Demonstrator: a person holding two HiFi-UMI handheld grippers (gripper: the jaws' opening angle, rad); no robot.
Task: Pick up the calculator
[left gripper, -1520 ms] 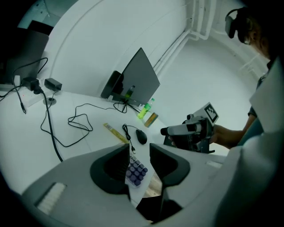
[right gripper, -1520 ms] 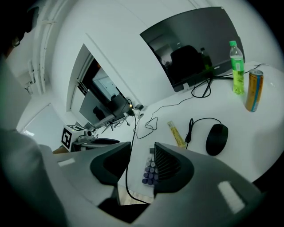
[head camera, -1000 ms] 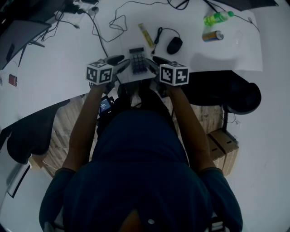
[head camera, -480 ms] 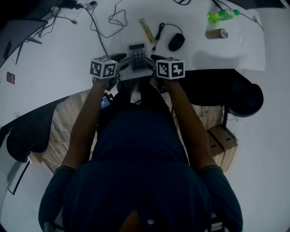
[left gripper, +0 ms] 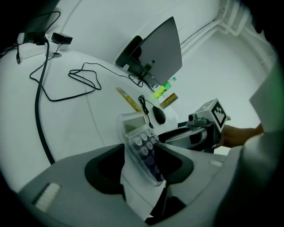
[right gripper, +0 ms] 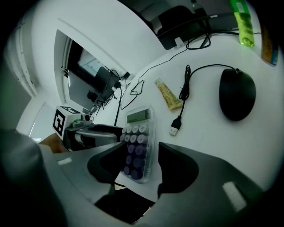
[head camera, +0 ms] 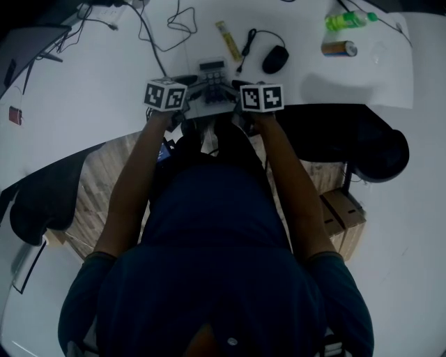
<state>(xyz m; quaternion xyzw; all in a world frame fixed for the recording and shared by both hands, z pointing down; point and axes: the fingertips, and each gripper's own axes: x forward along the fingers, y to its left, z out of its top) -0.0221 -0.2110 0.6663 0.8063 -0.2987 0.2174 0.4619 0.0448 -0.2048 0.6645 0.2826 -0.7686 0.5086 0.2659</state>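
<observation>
The calculator, clear-cased with dark round keys and a grey display, lies on a white sheet at the desk's near edge. It lies between the jaws of both grippers, which come at it from either side. The left gripper has its jaws opening. In the left gripper view the calculator crosses the gap of that gripper, and the pads are not pressing on it. In the right gripper view the right gripper straddles the calculator with a gap at its right jaw. The right gripper is open.
A black mouse with its cable and loose USB plug lies just behind the calculator, beside a yellow tube. A green bottle and a can stand far right. Cables trail at the left. A dark chair sits below the desk edge.
Both grippers and the calculator between them have shifted up the picture towards the desk. The marker cubes have drawn closer to the desk edge.
</observation>
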